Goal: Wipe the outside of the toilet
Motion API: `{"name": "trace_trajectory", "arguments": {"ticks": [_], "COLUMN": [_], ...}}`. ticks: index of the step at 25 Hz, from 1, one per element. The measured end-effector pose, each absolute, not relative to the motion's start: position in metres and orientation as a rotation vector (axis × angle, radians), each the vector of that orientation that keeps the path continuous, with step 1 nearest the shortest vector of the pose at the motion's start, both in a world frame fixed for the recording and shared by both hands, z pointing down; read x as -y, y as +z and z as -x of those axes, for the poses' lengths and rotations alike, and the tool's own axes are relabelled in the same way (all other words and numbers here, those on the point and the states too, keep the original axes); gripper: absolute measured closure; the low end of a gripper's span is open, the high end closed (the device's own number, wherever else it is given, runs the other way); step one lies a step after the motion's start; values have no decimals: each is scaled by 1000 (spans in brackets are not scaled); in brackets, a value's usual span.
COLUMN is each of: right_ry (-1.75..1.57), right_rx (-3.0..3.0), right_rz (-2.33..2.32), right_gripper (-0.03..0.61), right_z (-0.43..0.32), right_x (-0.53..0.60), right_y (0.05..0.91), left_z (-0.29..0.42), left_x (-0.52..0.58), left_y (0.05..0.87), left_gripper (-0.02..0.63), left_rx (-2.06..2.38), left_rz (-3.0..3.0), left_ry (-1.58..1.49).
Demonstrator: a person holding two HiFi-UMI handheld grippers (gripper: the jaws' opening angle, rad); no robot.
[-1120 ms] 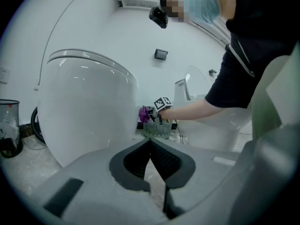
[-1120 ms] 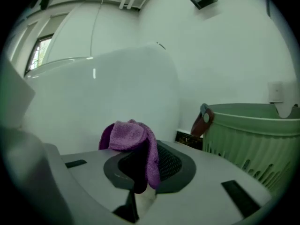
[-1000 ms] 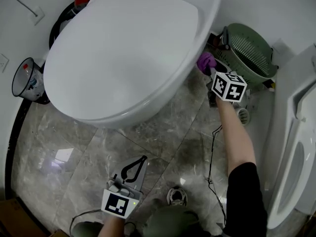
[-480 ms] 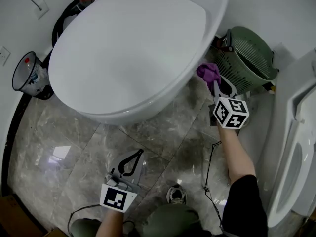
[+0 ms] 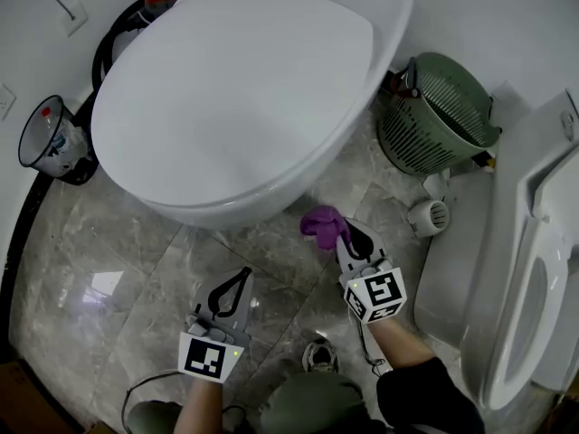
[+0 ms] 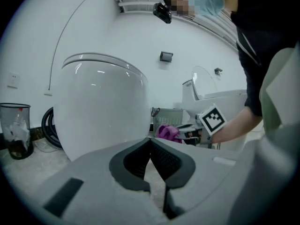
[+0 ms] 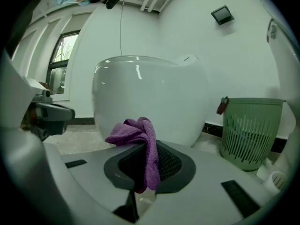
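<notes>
The purple cloth point(image 5: 318, 224) — clamped in the right gripper's point(image 5: 351, 239) fingers — is being drawn back from the toilet's point(image 5: 235, 98) far right flank toward its near front, seemingly next, the left gripper's point(image 5: 239, 280) fingers being kept together, empty.

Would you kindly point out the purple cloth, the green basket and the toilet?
purple cloth point(image 5: 318, 224): head view, its bunched middle.
green basket point(image 5: 412, 143): head view, its slatted wall.
toilet point(image 5: 235, 89): head view, its closed lid.
</notes>
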State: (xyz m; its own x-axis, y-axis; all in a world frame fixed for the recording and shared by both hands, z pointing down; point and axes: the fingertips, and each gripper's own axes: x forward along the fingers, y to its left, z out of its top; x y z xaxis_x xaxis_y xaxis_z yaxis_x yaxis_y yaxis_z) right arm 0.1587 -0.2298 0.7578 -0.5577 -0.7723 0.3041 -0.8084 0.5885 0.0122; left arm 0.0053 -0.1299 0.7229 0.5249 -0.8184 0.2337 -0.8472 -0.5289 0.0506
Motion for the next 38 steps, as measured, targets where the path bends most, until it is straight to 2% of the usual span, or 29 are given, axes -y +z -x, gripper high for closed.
{"name": "trace_trajectory", "arguments": {"ticks": [8,14,25,31,38], "right_ry": [198,184,123,215,123], "right_rx": [2639,2628,2485,2379,2212], "right_rz": [-1080,-1051,-1251,-1462,-1572], "right_gripper": [534,534,534,534,534], "right_z": [-69,-45,-125,-189,-237], "right_x": [195,209,282,354,431], "right_y": [788,796,797,798,782], "left_z": [1,3,-9,-12,-21], "left_x": [130,130,134,133,127], "left_y": [722,724,730,734,743], "left_gripper": [609,609,611,611,609], "left_rx": [1463,1477,1449,1453,1413], "left_rz": [-2589,-2582,-2576,-2559,-2561], "left_ry": [267,260,280,299,377]}}
